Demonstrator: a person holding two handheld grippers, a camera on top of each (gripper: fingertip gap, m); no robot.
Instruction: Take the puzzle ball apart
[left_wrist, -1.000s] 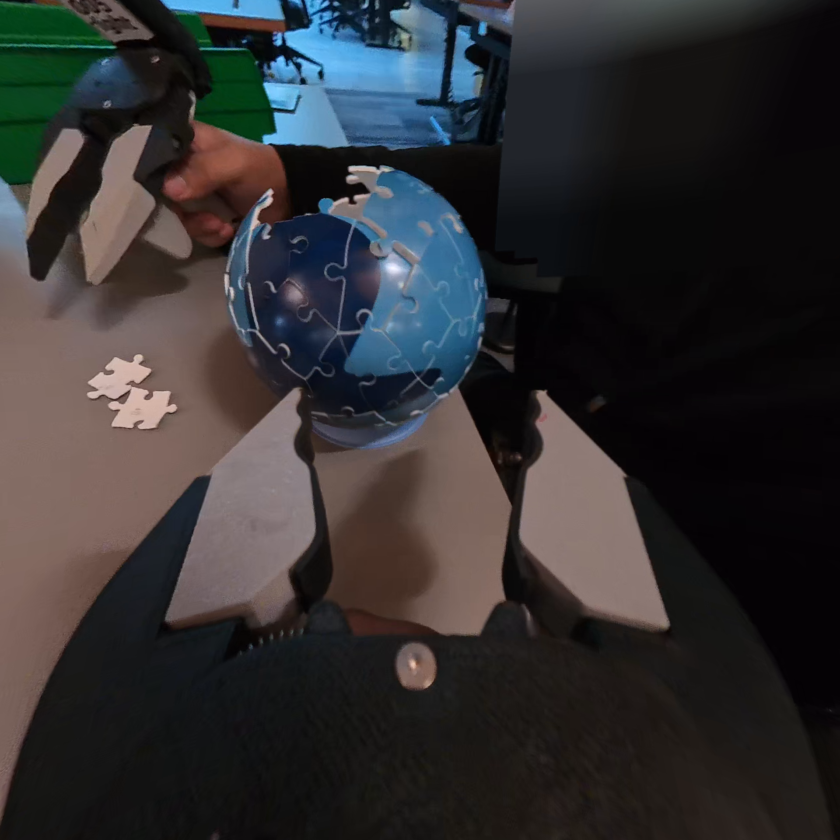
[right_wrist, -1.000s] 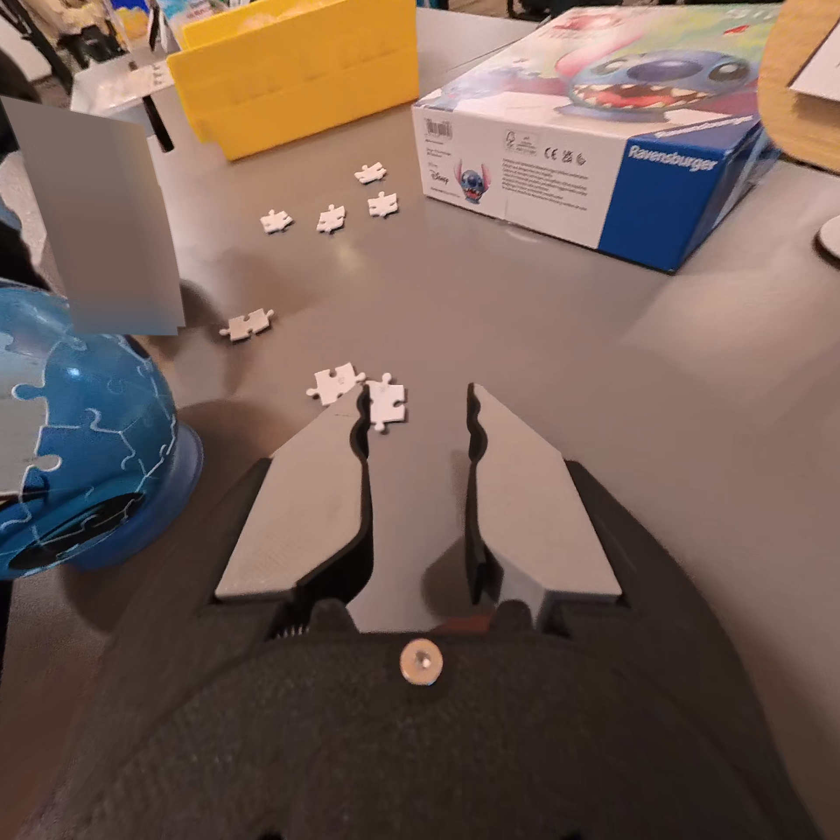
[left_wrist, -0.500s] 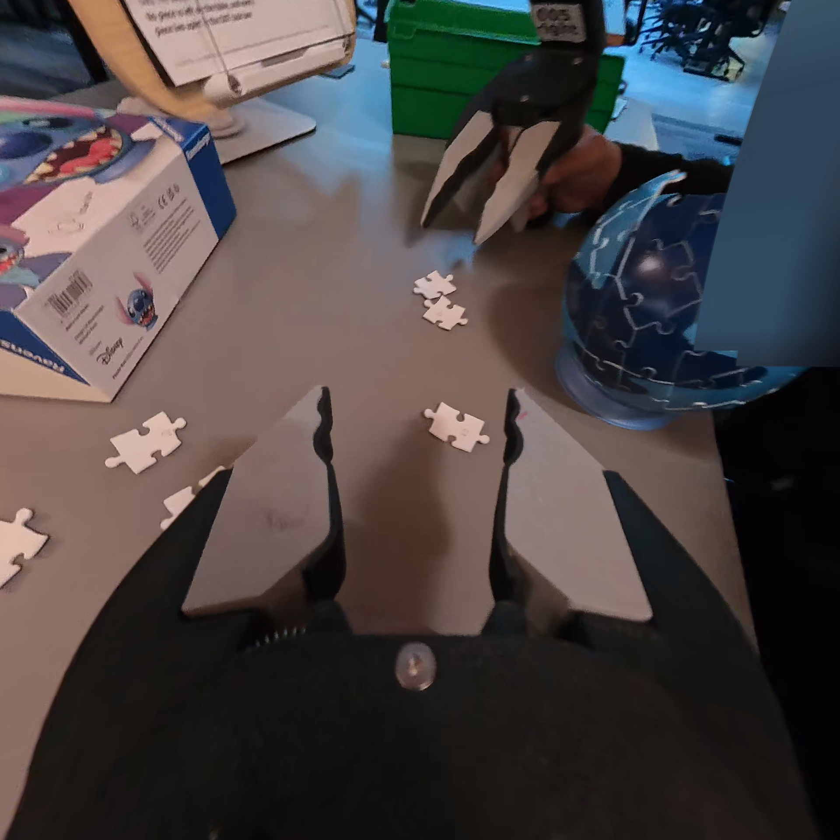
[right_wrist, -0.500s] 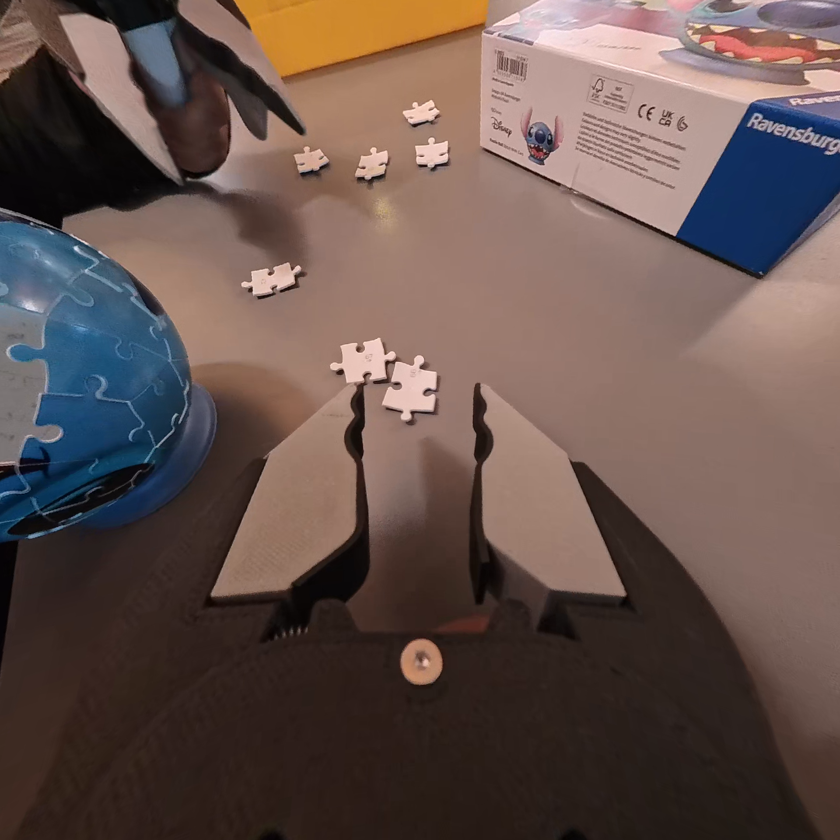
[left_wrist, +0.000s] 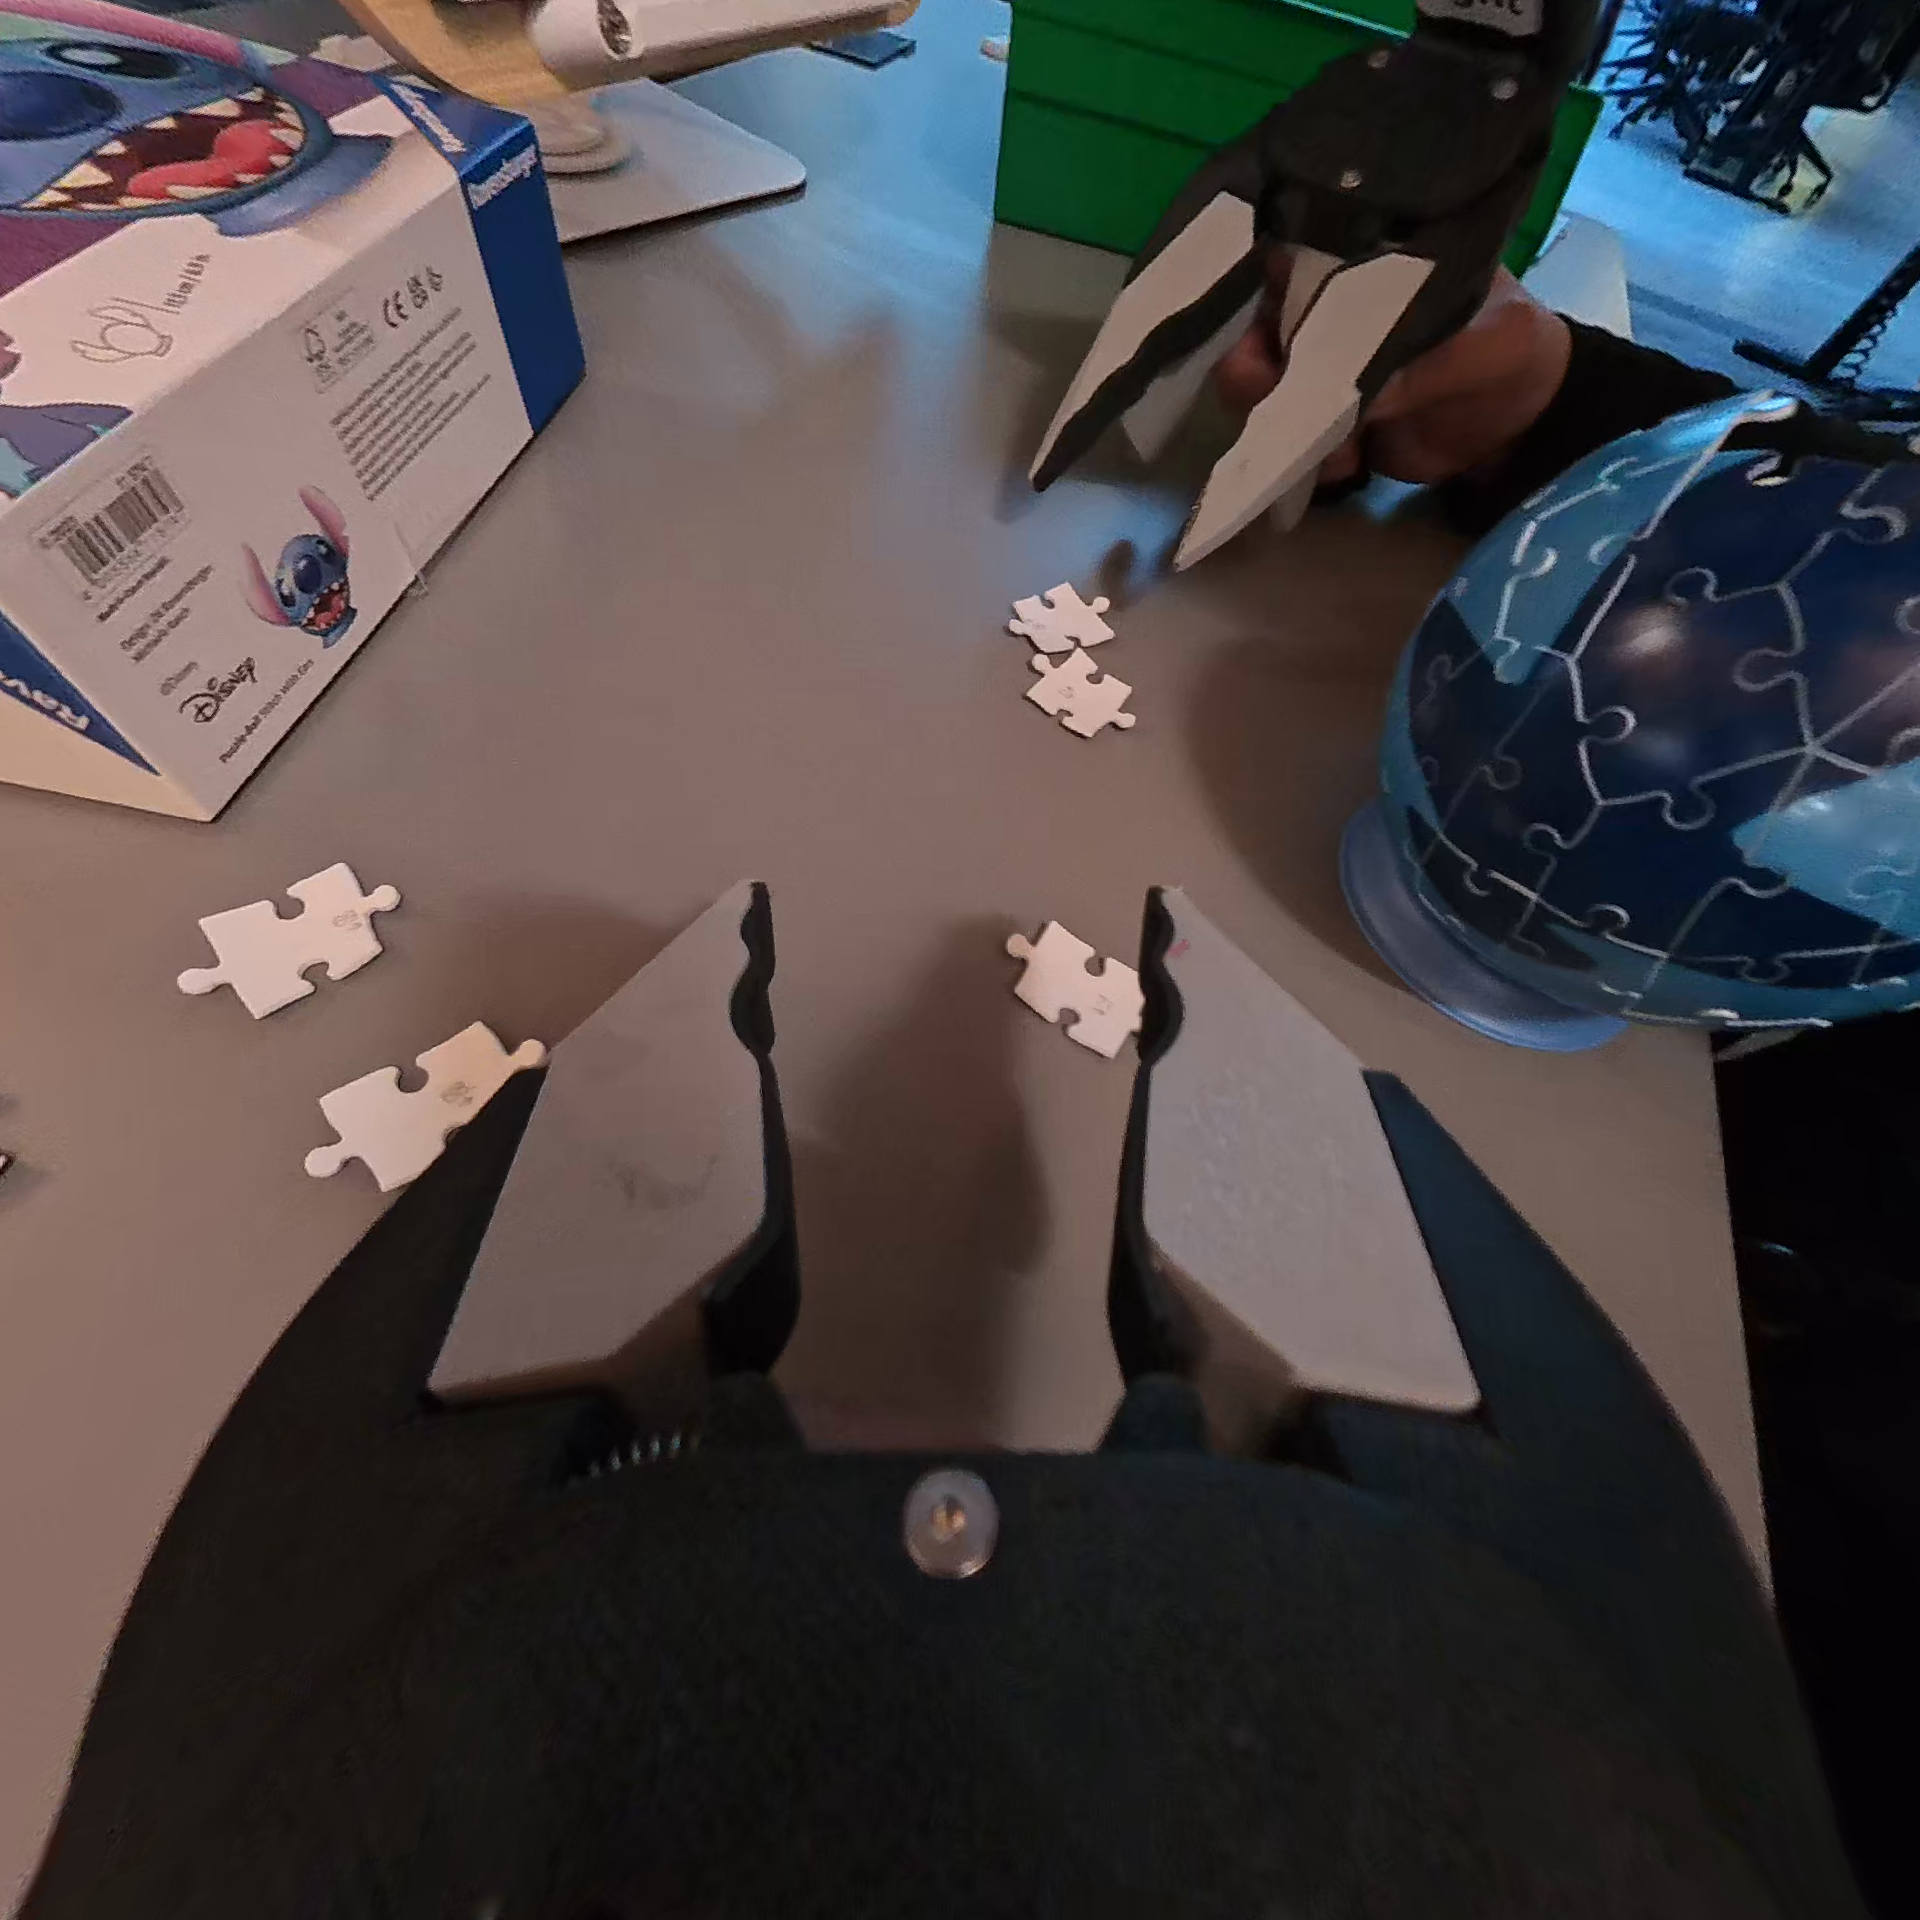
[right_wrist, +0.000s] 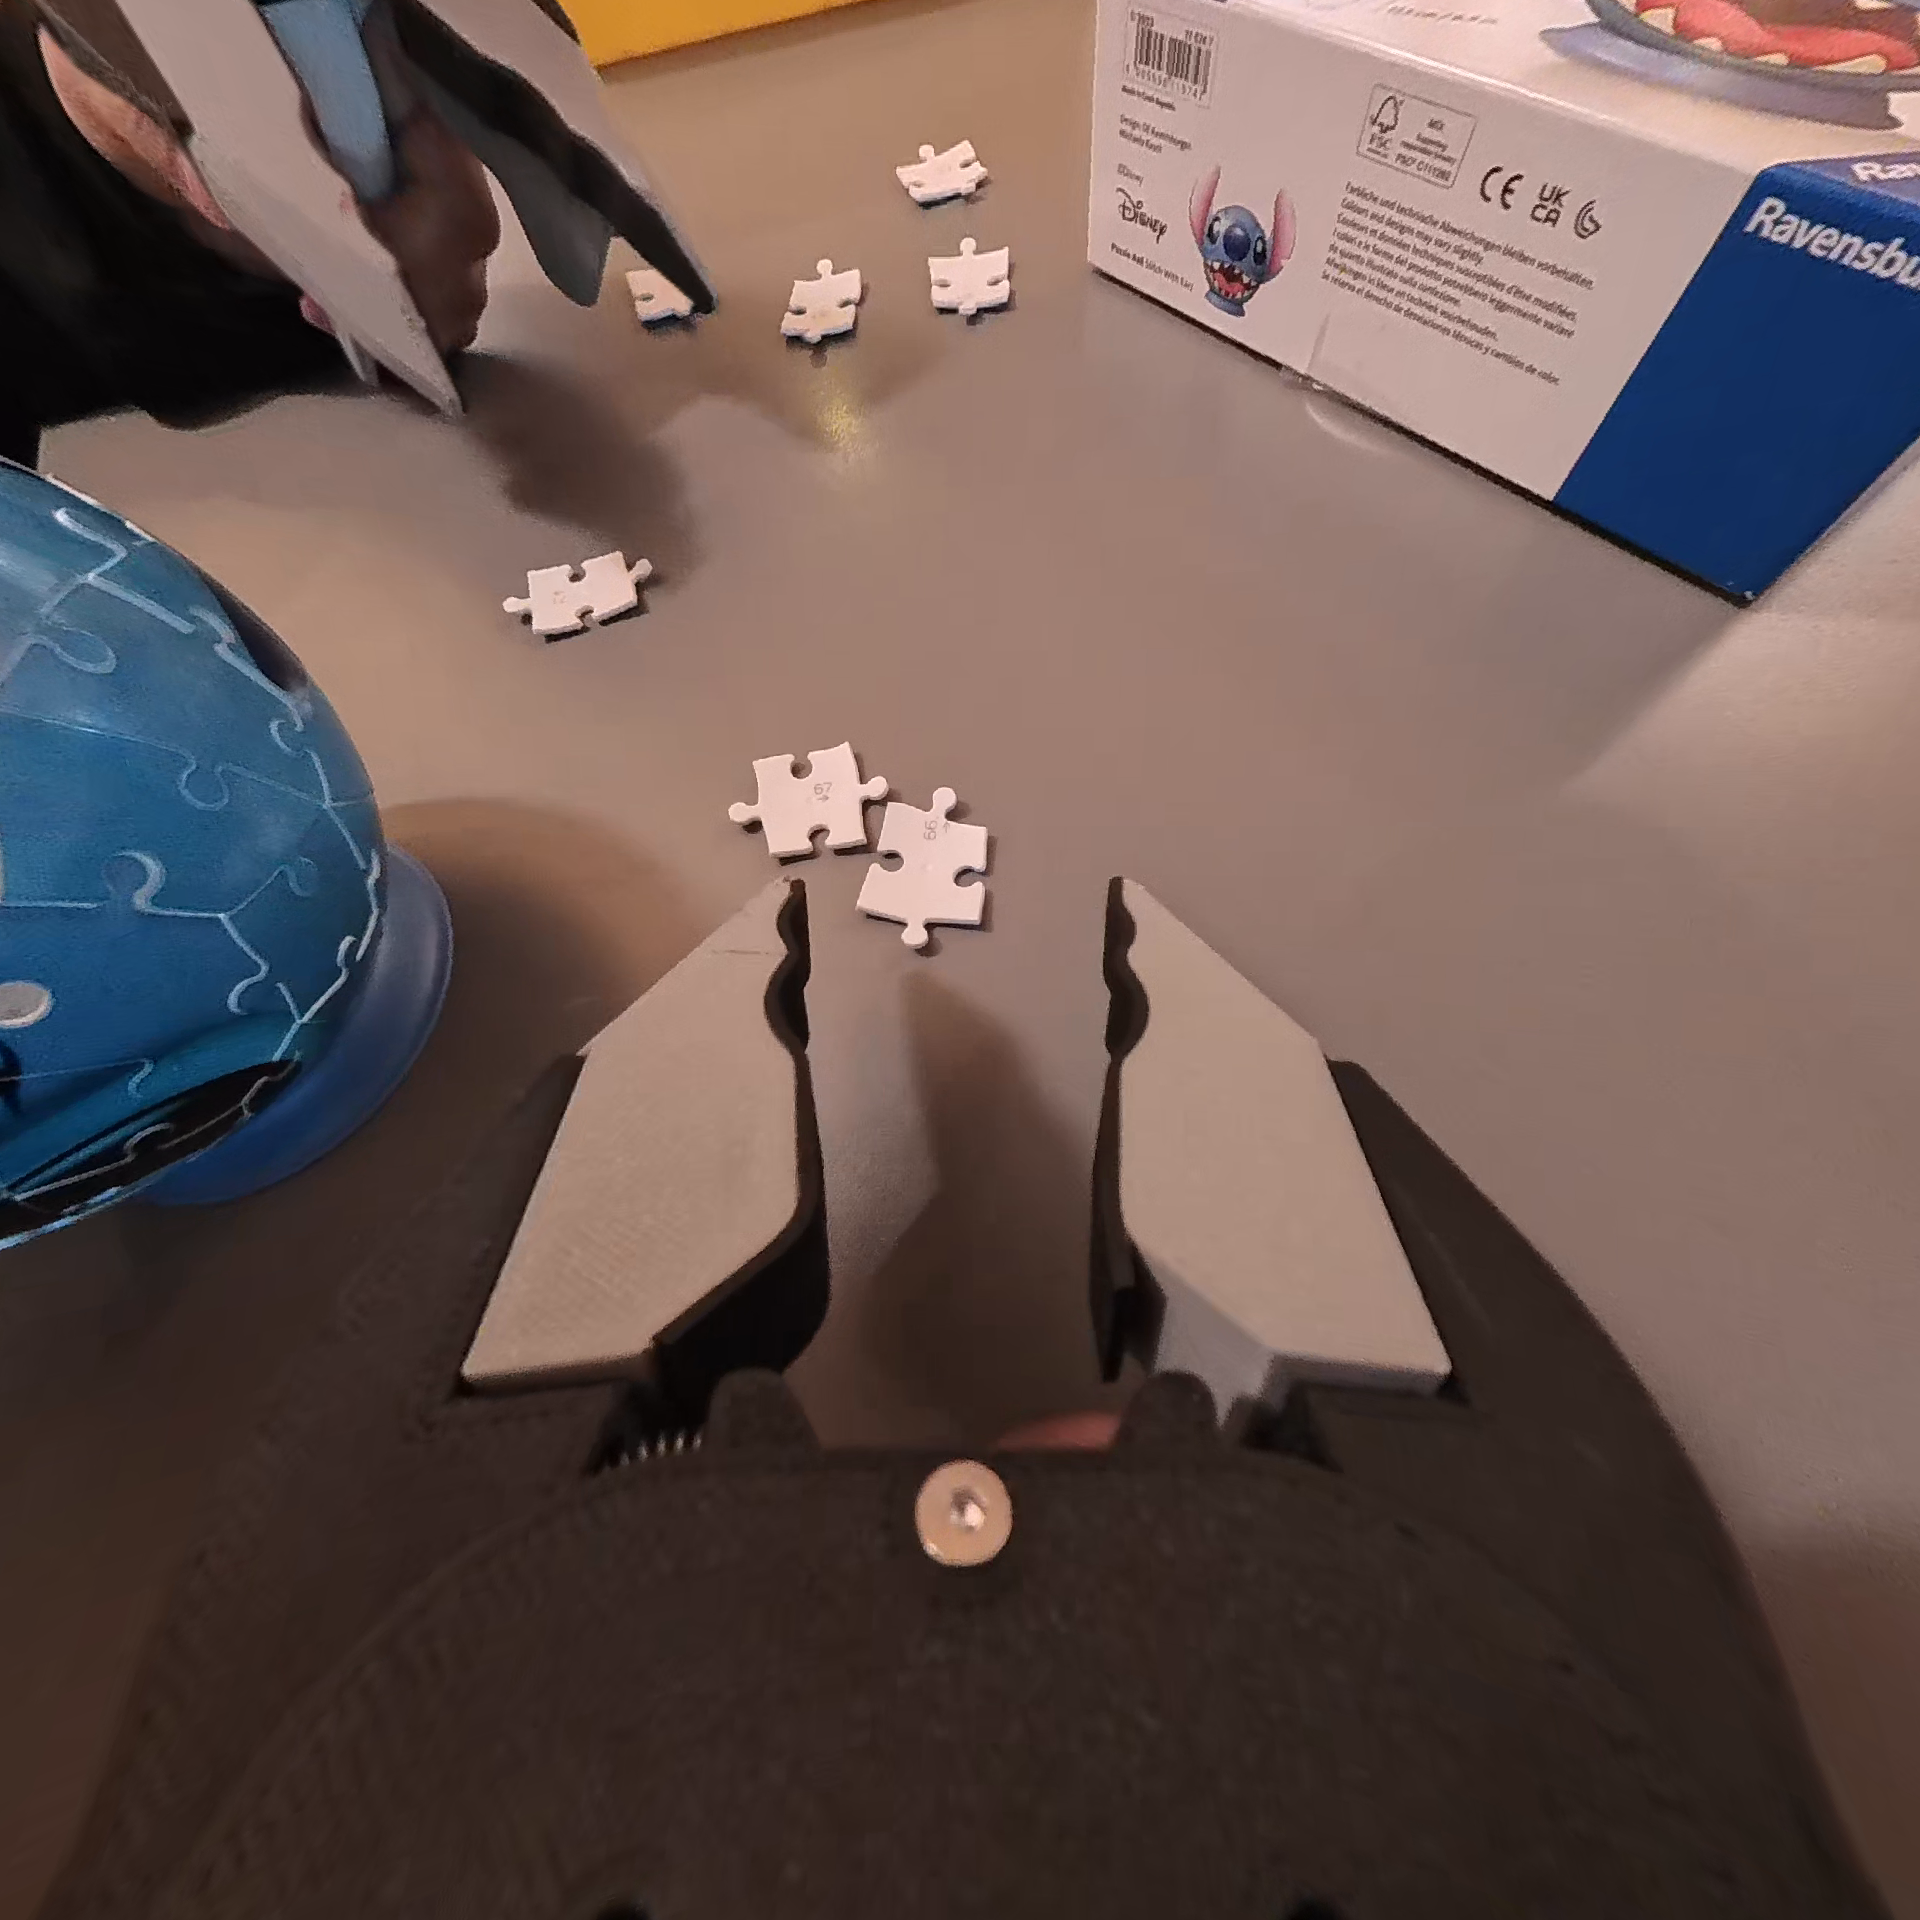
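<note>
Status: puzzle ball (left_wrist: 1683, 748) sits on its blue stand (right_wrist: 410, 1049) on the grey tabletop (left_wrist: 779, 520), and I use it as my landmark. Left gripper (left_wrist: 951, 940) is spread and empty, low over the tabletop just to the ball's left, one loose white piece (left_wrist: 1075, 987) touching or just under its right fingertip. Right gripper (right_wrist: 956, 904) is also spread and empty, on the far side of the ball as seen from the left wrist view, with two loose pieces (right_wrist: 873, 831) lying just ahead of its tips. Neither gripper touches the ball. More white pieces (right_wrist: 904, 244) lie face down farther from the ball, toward the puzzle box (right_wrist: 1507, 239); I count about seven or eight off across both views, some likely the same ones seen twice. The ball's shell looks mostly intact: top edge shows a ragged opening in the left wrist view, the rest of the interlocked blue pieces in place. My read: early in the task, only a small share removed, nearly the whole sphere left. Next I'd go back to the open top edge, where exposed tabs give a grip. Risk: the ball rolling off its stand if I pull sideways.
</note>
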